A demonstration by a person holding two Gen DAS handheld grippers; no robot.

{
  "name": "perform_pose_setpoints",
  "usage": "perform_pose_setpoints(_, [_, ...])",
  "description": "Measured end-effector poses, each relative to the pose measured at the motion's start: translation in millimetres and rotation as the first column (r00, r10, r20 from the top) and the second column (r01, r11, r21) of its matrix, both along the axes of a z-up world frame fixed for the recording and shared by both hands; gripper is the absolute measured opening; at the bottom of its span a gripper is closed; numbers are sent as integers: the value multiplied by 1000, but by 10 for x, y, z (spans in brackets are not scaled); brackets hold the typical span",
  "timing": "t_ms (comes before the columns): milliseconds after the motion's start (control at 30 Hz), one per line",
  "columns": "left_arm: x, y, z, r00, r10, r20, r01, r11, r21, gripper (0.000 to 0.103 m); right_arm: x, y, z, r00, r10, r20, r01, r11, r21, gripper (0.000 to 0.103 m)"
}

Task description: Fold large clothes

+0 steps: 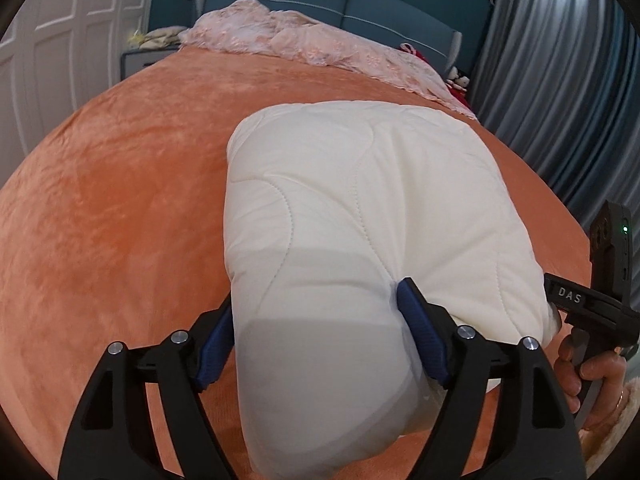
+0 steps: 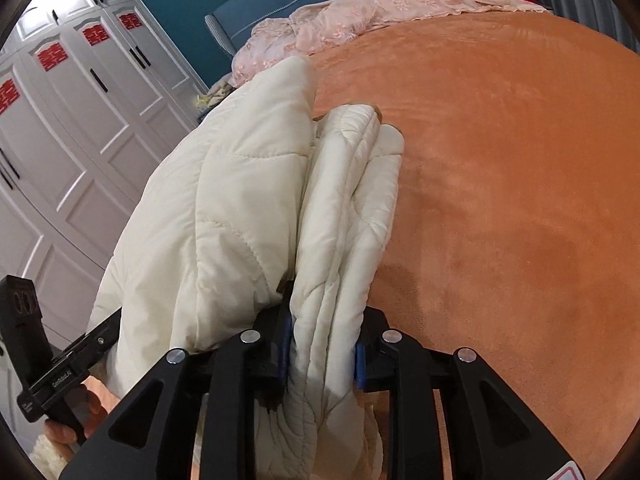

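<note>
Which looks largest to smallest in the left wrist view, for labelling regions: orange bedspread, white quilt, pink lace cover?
1. orange bedspread, the most area.
2. white quilt, held in the left tongs; closeness to the camera inflates it.
3. pink lace cover, far back, so it looks small.

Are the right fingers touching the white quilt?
Touching. The right wrist view shows the right gripper with both blue fingers squeezing the quilt's folded layers.

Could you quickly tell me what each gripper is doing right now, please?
Left gripper: jaws spread wide around the folded white quilt, pads pressing its sides.
Right gripper: closed on the quilt's stacked layered edge.
</note>
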State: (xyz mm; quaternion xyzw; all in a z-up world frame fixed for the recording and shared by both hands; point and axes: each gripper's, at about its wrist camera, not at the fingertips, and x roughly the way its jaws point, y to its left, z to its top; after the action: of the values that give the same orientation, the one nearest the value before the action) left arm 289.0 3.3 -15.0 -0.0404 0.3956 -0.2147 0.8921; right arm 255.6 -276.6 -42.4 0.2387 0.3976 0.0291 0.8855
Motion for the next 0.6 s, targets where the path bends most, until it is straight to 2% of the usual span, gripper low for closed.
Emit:
perform_pose_setpoints(167, [-54,-7,246,997,56,-44,-53,997,62,77,-164,45,333,995,-68,-69,61,994,-92,33])
perform_pose_setpoints(267, [-119,-28,520,996,84,-15,-82,992,92,80,-323,132,736,995,-96,16,97,975,-199,33])
perform_pose_setpoints(333, [-83,-106,732,993,118,13,-119,983,137,82,-322,258,994,996,-68,66,82,964,-253,33])
perform_pose_setpoints(433, [66,-252,907,986,164,12,-163,970,180,85,-89,528,1262,997,2,80,24,947,-321,33])
perform_pose_setpoints(533, [285,-456,943,981,194,0,-188,954,233,89,201,717,1254,998,31,45,-12,926,-376,33])
perform_pose_setpoints(600, [401,-586,880,981,193,-5,-184,945,269,89,405,760,1144,1000,27,5,-23,923,-384,33])
